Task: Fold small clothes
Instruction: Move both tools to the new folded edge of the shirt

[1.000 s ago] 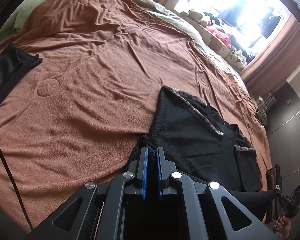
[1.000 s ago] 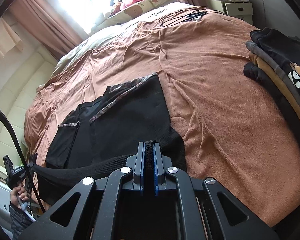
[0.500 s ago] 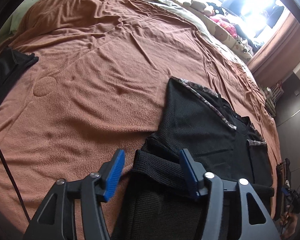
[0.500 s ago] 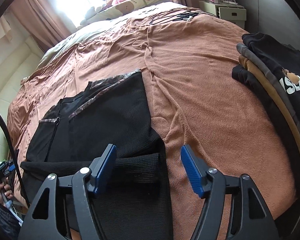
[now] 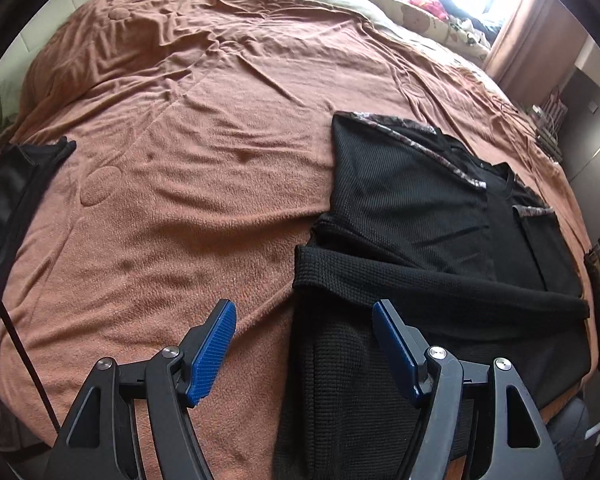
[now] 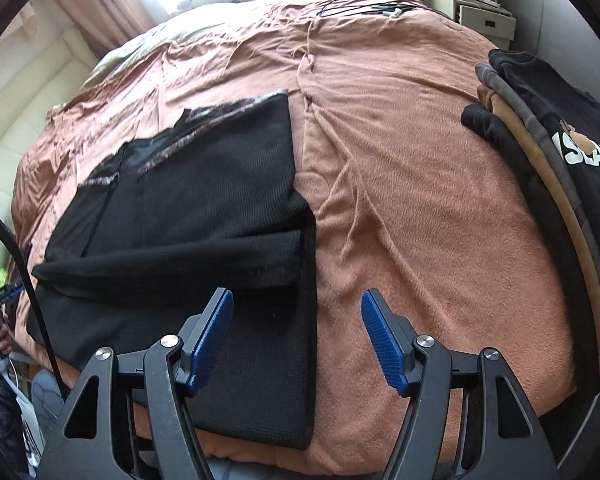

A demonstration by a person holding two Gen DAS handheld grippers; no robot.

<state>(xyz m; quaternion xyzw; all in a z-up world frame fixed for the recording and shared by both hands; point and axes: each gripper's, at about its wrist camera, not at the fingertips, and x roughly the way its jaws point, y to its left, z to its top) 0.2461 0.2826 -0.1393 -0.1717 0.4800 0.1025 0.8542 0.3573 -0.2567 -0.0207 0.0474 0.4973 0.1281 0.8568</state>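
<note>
Lying flat on the brown blanket (image 5: 172,184) near the bed's close edge is a black knit garment (image 5: 412,216), its lower part folded up so a thick band of doubled cloth crosses it from side to side. A patterned trim runs along its far edge, and a smaller patterned strip shows near its collar.

The left gripper (image 5: 302,344) hangs over the garment's left edge, its jaws opening wide; one blue pad (image 5: 214,354) stands above bare blanket, the other above the black cloth. The folded edge lies beneath the gap, but neither pad presses on it.

The right gripper (image 6: 296,334) hangs over the garment's opposite edge with its jaws spread wide and nothing clamped. Its blue pads (image 6: 382,344) straddle the border between black cloth and blanket.

Farther out in the right wrist view, a stack of folded clothes (image 6: 548,160) rests on the blanket well apart from the garment, black on top with white lettering, tan and grey layers below. In the left wrist view, another dark cloth (image 5: 16,188) lies at the blanket's far left. Cables (image 6: 364,6) sprawl near the bed's far end.
</note>
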